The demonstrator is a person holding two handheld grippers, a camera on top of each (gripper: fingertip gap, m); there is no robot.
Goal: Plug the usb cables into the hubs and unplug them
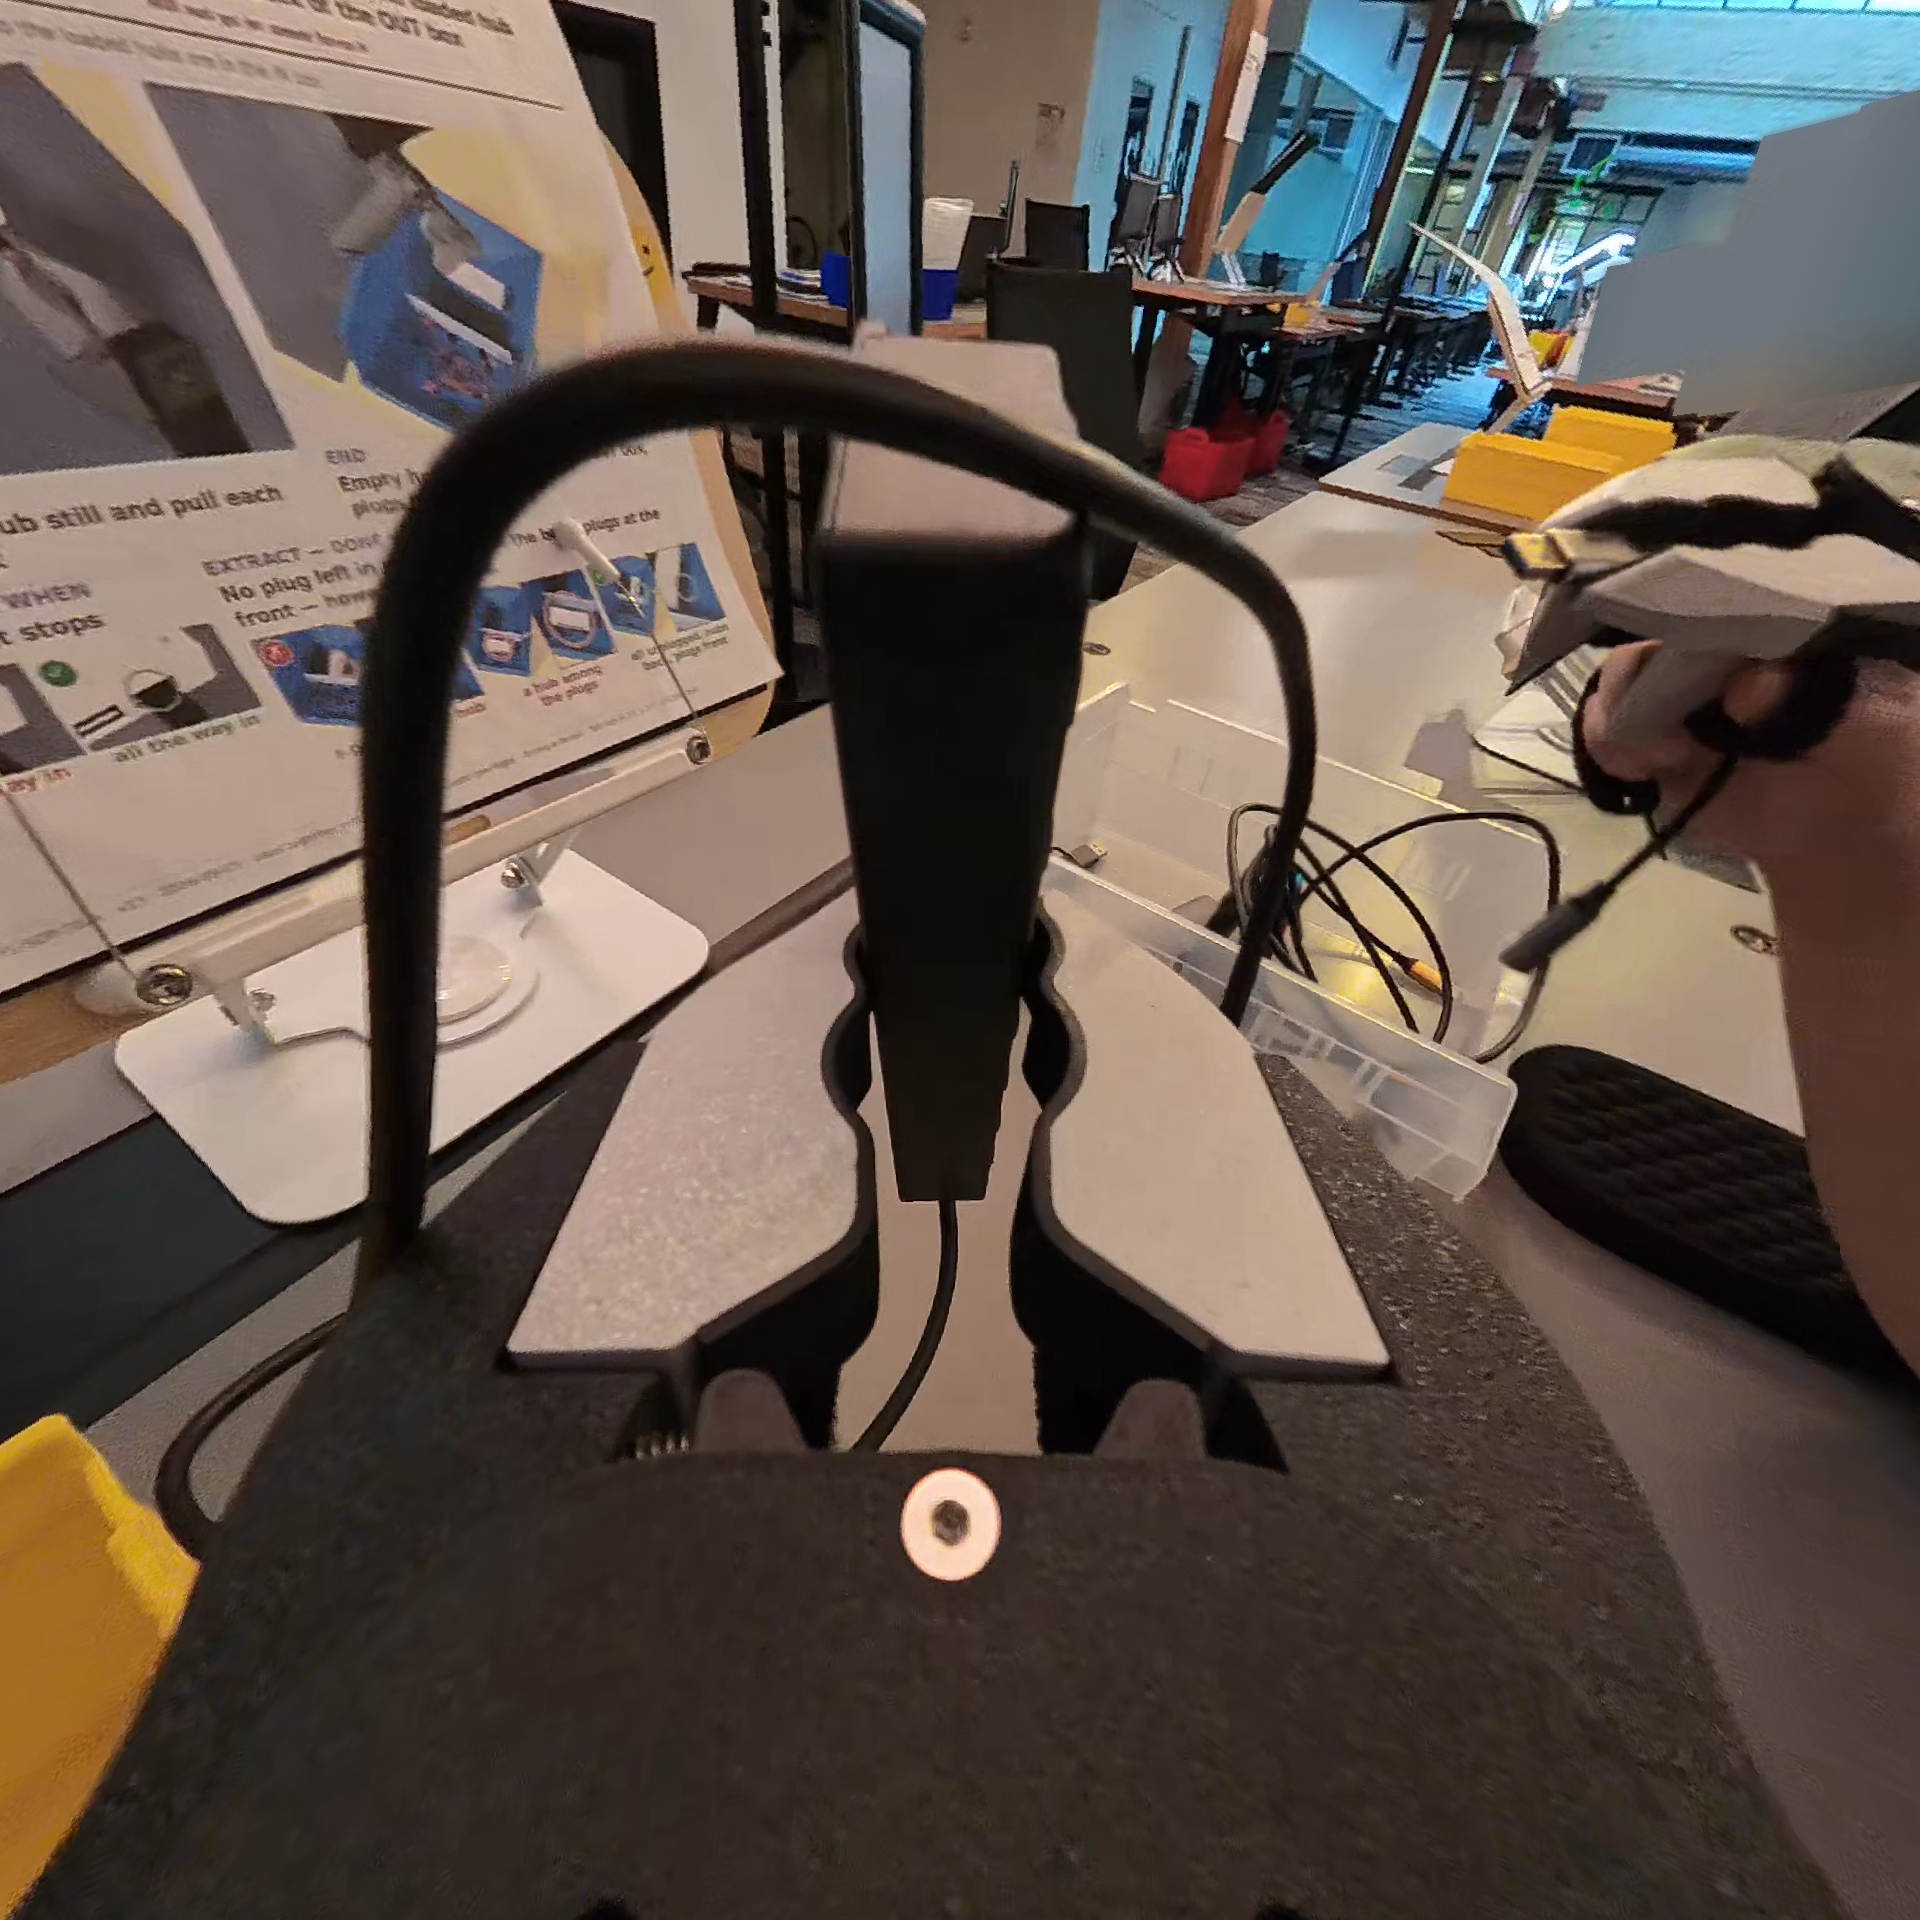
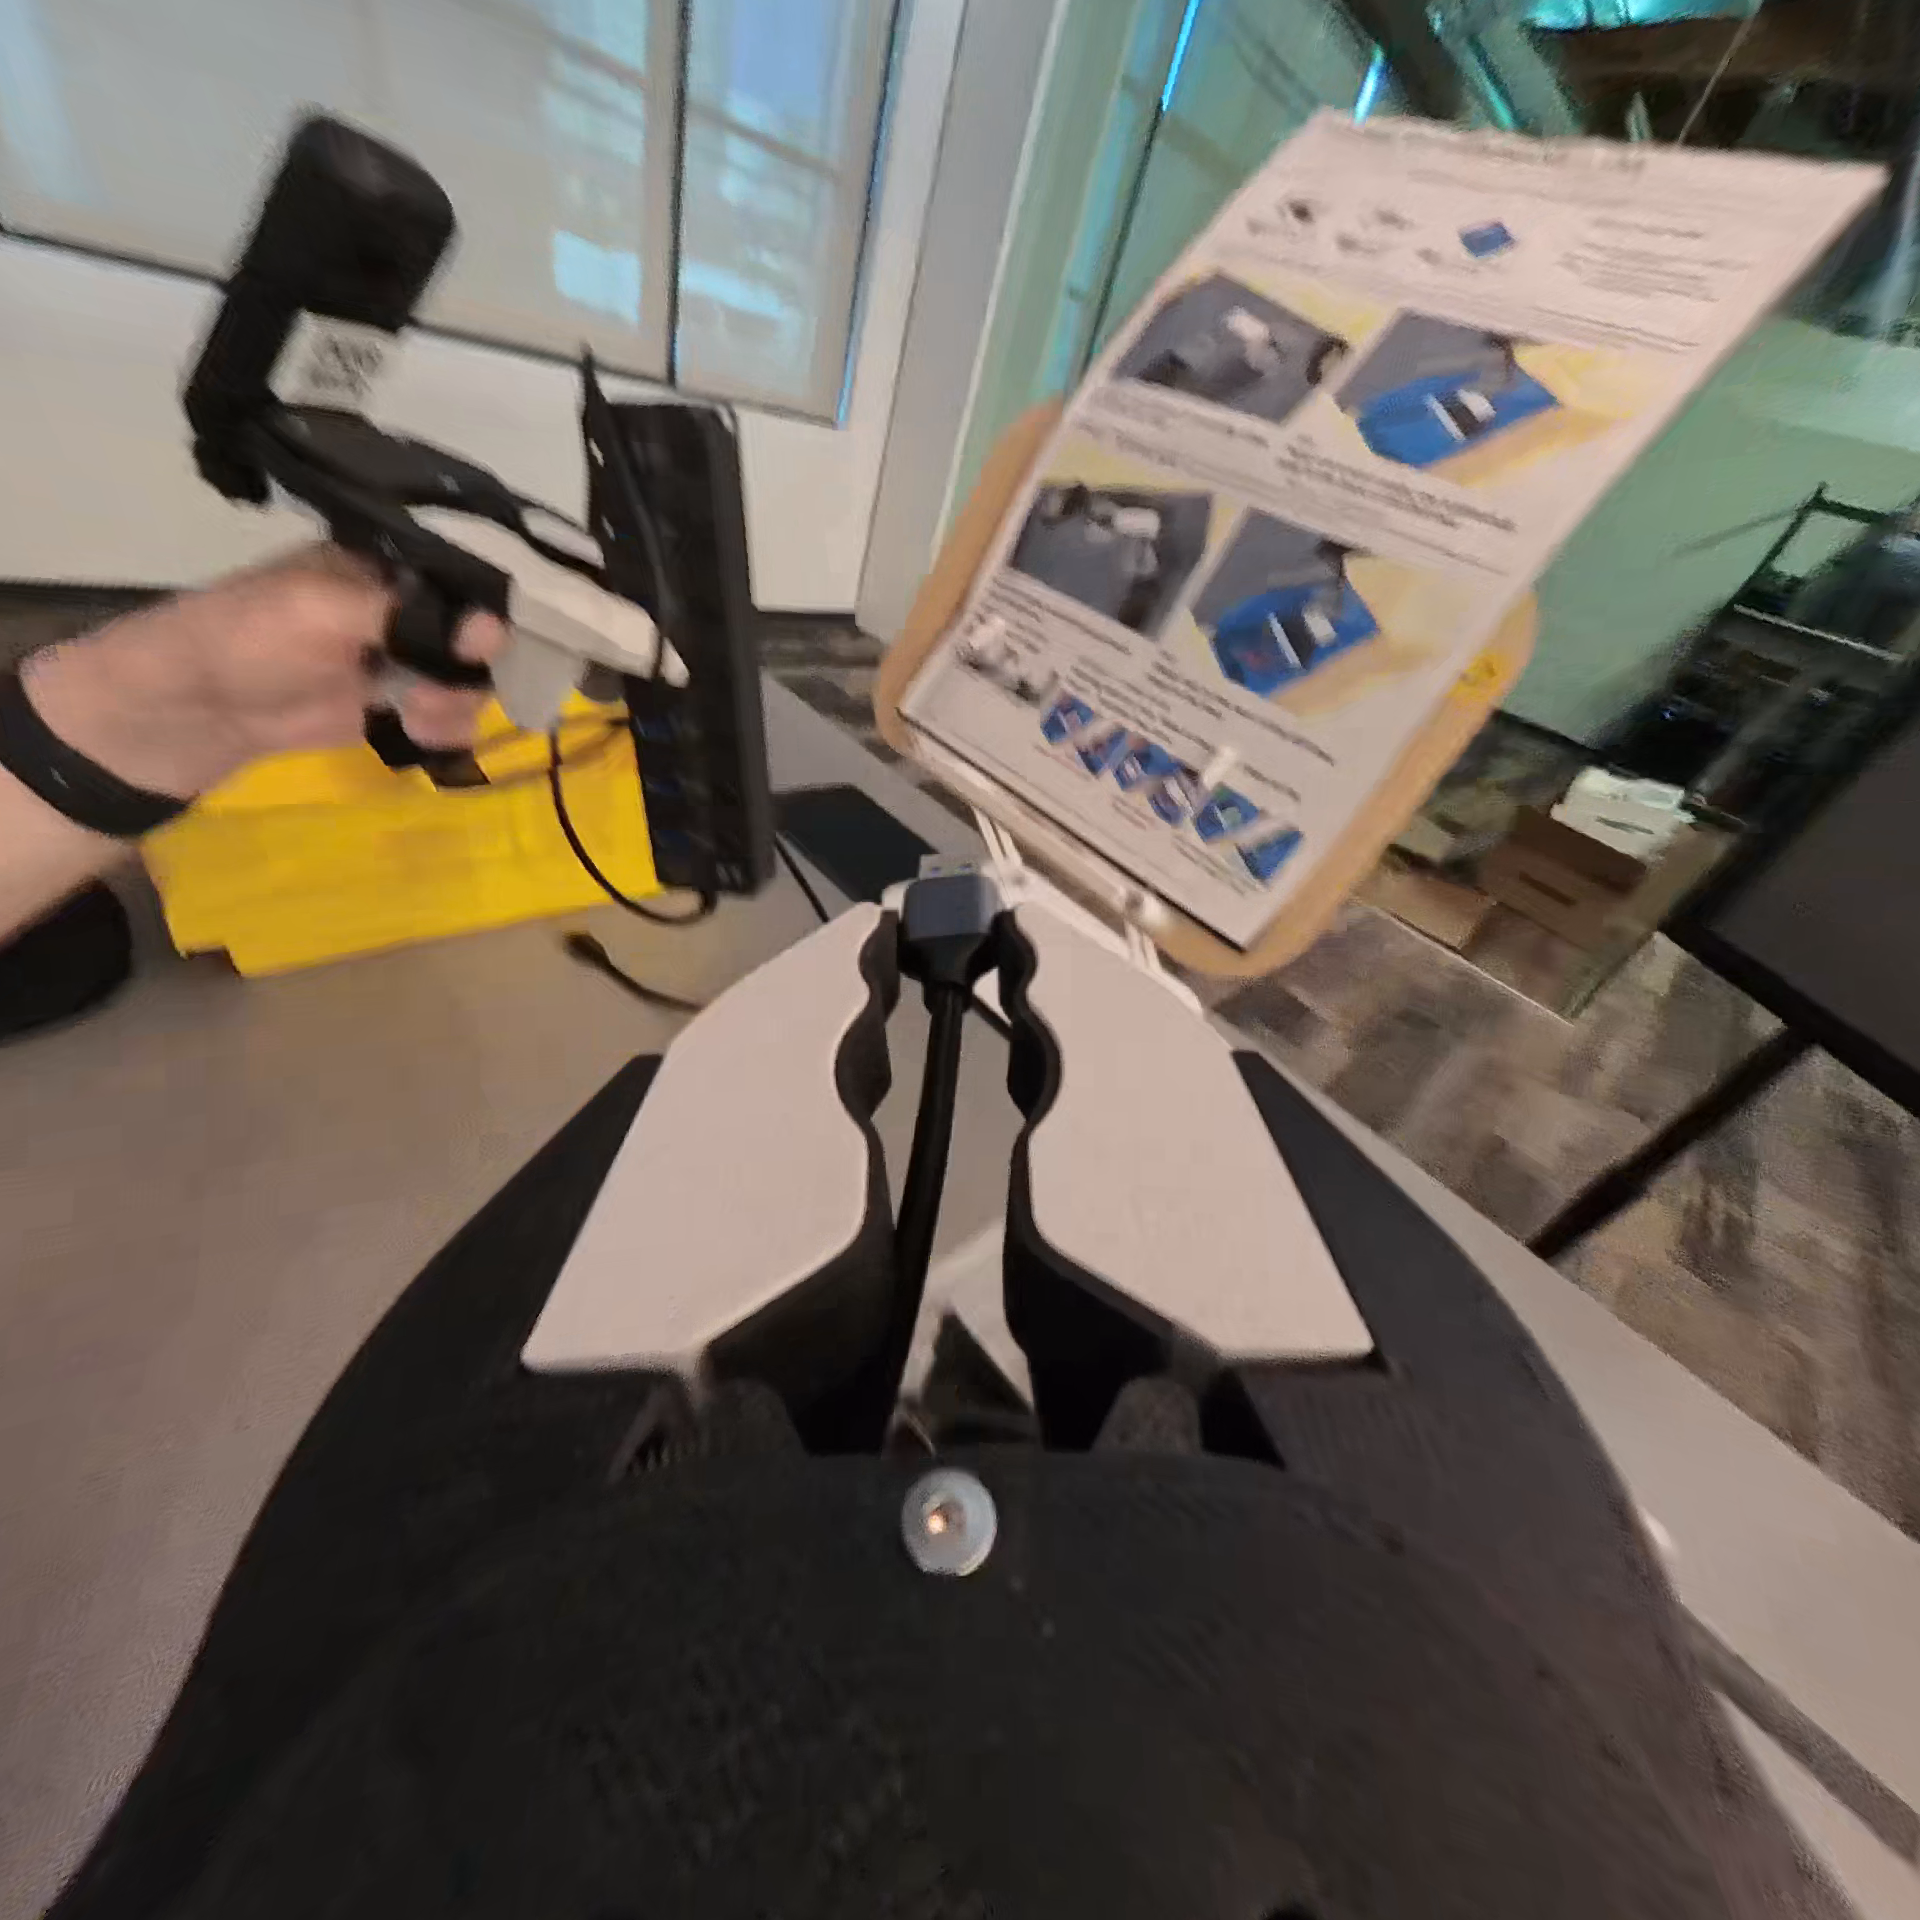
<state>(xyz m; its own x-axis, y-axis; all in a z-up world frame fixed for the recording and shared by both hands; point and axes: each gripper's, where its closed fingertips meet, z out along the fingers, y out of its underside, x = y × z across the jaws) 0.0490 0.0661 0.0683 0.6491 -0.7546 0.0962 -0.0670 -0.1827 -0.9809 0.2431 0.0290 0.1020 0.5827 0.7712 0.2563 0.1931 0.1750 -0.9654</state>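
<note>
My left gripper [image 1: 948,961] is shut on a long black USB hub [image 1: 951,748] and holds it upright above the table. The hub's black cable [image 1: 831,387] arcs over its top and runs down at both sides. My right gripper [image 2: 943,927] is shut on a black USB plug [image 2: 940,906]; the plug's metal tip points forward and its cable trails back between the fingers. In the left wrist view the right gripper [image 1: 1558,569] is at the right, apart from the hub. In the right wrist view the left gripper [image 2: 655,649] holds the hub [image 2: 698,582] at the left.
A clear plastic box [image 1: 1382,1081] with several loose black cables [image 1: 1351,894] lies on the table to the right. A yellow bin [image 2: 395,852] stands behind the hub. An instruction sheet on a white stand [image 1: 343,540] stands at the back. A black mesh pad [image 1: 1683,1174] lies at the right. My hands' fingertips stand some 20 cm from each other.
</note>
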